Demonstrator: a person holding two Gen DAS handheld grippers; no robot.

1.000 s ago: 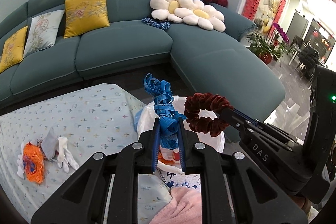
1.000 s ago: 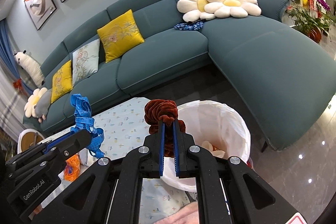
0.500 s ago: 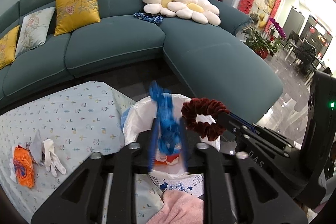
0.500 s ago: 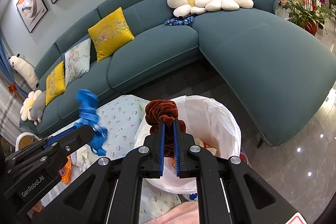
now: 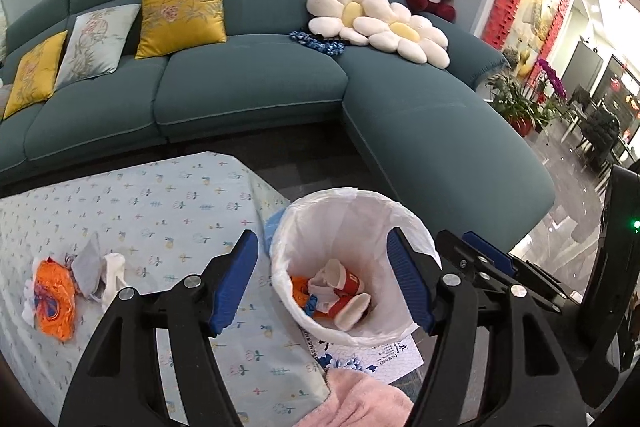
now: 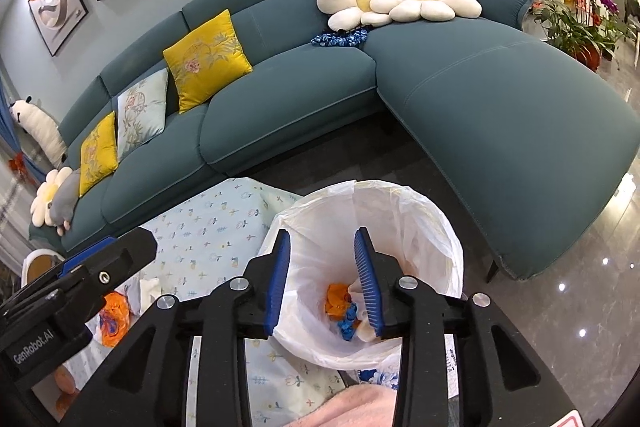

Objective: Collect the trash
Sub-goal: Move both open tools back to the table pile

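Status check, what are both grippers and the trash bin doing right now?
Left gripper open, right gripper open, both empty. Trash bin below, scraps inside. Orange scrap on table. Nothing blocking.

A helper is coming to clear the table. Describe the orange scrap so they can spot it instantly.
Start at the table with the pale floral cloth in front of the teal sofa. On its left side lies a small pile. The orange scrap is its outermost piece, the only bright one, beside a grey rag and white glove.
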